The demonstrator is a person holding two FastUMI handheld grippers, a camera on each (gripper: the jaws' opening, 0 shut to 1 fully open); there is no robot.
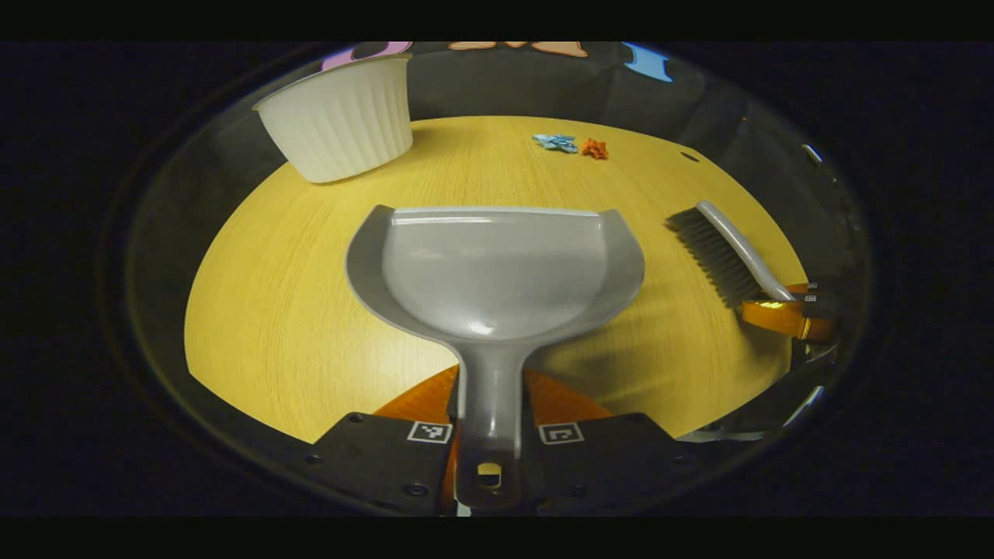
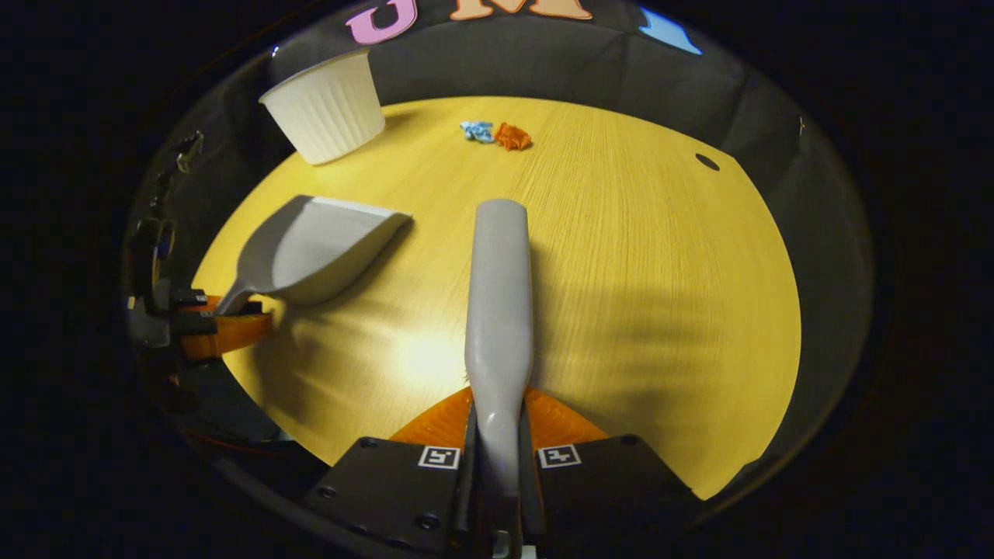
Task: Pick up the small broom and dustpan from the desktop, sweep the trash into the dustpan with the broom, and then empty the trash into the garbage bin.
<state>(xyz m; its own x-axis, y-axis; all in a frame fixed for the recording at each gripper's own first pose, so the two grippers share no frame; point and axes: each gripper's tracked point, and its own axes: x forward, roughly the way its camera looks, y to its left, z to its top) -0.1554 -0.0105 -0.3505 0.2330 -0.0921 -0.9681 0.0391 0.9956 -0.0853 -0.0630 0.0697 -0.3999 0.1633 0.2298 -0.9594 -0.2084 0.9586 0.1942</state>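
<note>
Yellow wood-grain desktop (image 1: 295, 326) runs from the near edge to the dark booth wall behind it.

Nearest in the left gripper view, the left gripper (image 1: 489, 446) is pinching the handle of the grey dustpan (image 1: 497, 272), a finger pressed on each side of it. The pan stretches forward from the fingers, its wide mouth pointing away over the desktop. Whether its front lip touches the wood cannot be told. The right gripper view shows this same gripper (image 2: 225, 314) at the near left, with the dustpan (image 2: 311, 248) angled toward the middle of the table.

Nearest in the right gripper view, the right gripper (image 2: 497, 458) is closed on the grey handle of the small broom (image 2: 499, 310), which runs straight ahead from between the fingers; its bristles are hidden beneath the back of the head. From the left gripper view, the broom (image 1: 718, 256) sits to the right of the dustpan, dark bristles facing left, held at its near end by the right gripper (image 1: 788, 310).

Farther off, two crumpled scraps lie just beside each other on the wood: a blue scrap (image 1: 556, 142) (image 2: 477, 130) on the left, an orange scrap (image 1: 594, 148) (image 2: 512, 137) on the right.

Farthest, at the far left edge, stands a white ribbed garbage bin (image 1: 342, 120) (image 2: 326, 109).
</note>
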